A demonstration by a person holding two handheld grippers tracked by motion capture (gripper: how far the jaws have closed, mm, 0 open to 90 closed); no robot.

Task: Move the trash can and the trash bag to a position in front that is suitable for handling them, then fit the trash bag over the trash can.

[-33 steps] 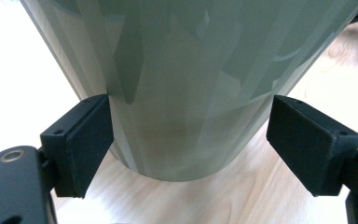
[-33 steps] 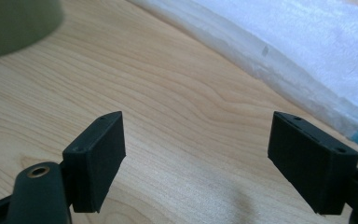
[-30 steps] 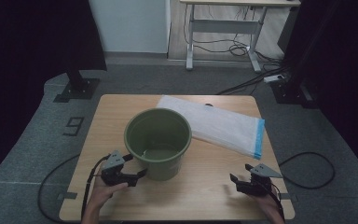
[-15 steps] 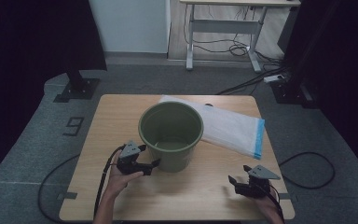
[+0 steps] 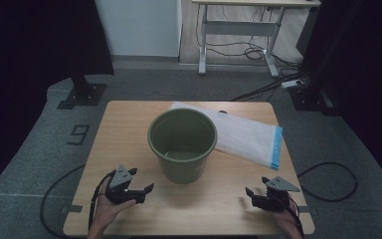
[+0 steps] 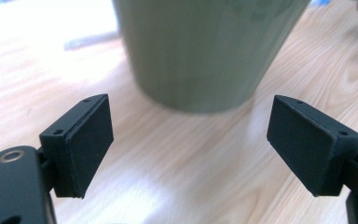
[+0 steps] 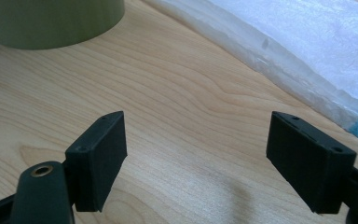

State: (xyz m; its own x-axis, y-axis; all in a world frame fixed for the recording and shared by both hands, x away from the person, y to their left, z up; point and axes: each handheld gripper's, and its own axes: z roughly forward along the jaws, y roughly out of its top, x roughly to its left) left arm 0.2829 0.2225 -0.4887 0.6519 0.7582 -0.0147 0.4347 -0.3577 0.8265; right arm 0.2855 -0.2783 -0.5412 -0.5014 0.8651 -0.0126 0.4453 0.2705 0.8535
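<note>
Mid-bench (image 5: 129,129) stood a green bucket (image 5: 182,144), a plastic bag (image 5: 248,137) behind-right of it, the left hand-held gripper (image 5: 146,189) near its front-left and the right hand-held gripper (image 5: 251,193) front-right, both wide open, empty.

Light wood table (image 5: 129,129), grain running side to side, on grey carpet. Green bucket (image 5: 182,145) upright near the middle, a little toward the far edge, mouth open. White plastic bag (image 5: 243,134) flat toward the far right corner, blue strip along its right end, near the right edge; left part hidden behind the bucket. Bare wood along the near edge and the left side.
</note>
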